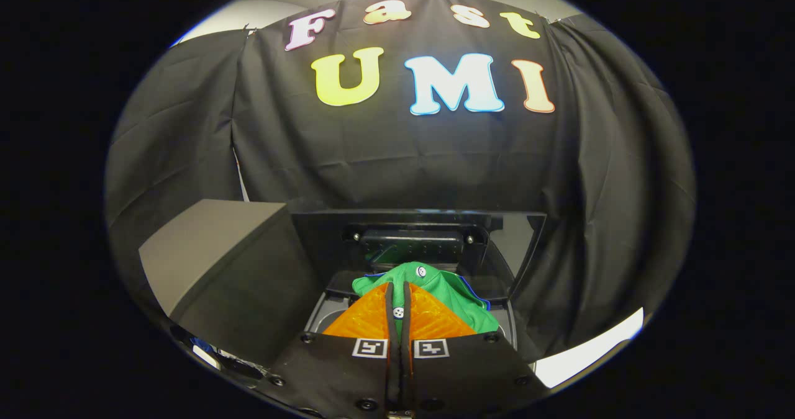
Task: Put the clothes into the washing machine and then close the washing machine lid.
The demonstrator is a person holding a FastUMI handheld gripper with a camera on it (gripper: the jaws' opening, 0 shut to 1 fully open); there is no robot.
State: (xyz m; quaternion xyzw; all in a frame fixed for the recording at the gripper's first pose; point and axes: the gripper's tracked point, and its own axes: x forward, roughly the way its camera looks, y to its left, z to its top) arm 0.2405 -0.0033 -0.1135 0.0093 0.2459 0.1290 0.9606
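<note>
Jaws clamping green garment (435,285), over washer (503,319) — lid (515,233) raised

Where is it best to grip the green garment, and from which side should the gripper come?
The gripper is already shut on the green garment, pinching a bunched fold near its buttons. That raised fold suits a pinch from above, since the cloth hangs over the open washing machine.

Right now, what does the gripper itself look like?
The gripper has a dark body plate studded with round screws. Two square black-and-white fiducial markers sit side by side near the finger bases, and the fingers are wedge-shaped with a ribbed texture.
</note>
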